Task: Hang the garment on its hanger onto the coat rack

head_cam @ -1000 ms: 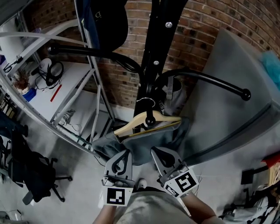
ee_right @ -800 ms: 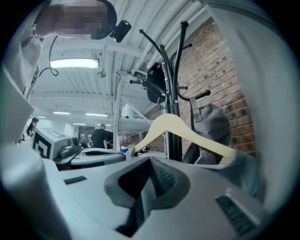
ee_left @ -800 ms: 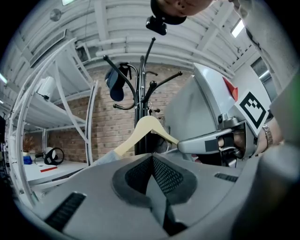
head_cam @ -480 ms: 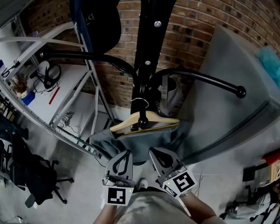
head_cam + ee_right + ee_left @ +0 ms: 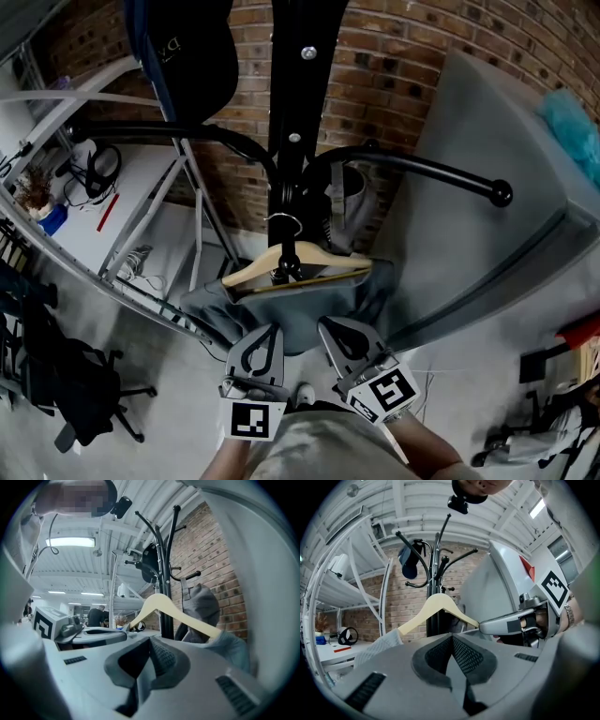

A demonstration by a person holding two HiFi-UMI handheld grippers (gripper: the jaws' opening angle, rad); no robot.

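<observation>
fig. left gripper and right gripper, side by side near the person's body. each has its jaws pressed together, and no cloth or wood shows between the pads. just beyond the two sets of tips, spanning the gap between them, hangs the grey garment. it is draped over the wooden hanger, which lies roughly level, one shoulder ahead of each gripper. the hook rises past the hanger against the black pole of the coat rack. the peg that carries it cannot be made out.

in both gripper views the hanger stands above and beyond the shut tips. cloth trails to the outer side of each gripper: leftward of the left one, rightward of the right one.

judgement: since neither gripper grasps anything, the rack appears to bear the load, and the hanging step looks done. the grippers sit low and near the hem, probably so the garment can settle freely. farther beyond the hanger a second grey item shares the rack, and a curved arm reaches away to the right gripper's far right.
</observation>
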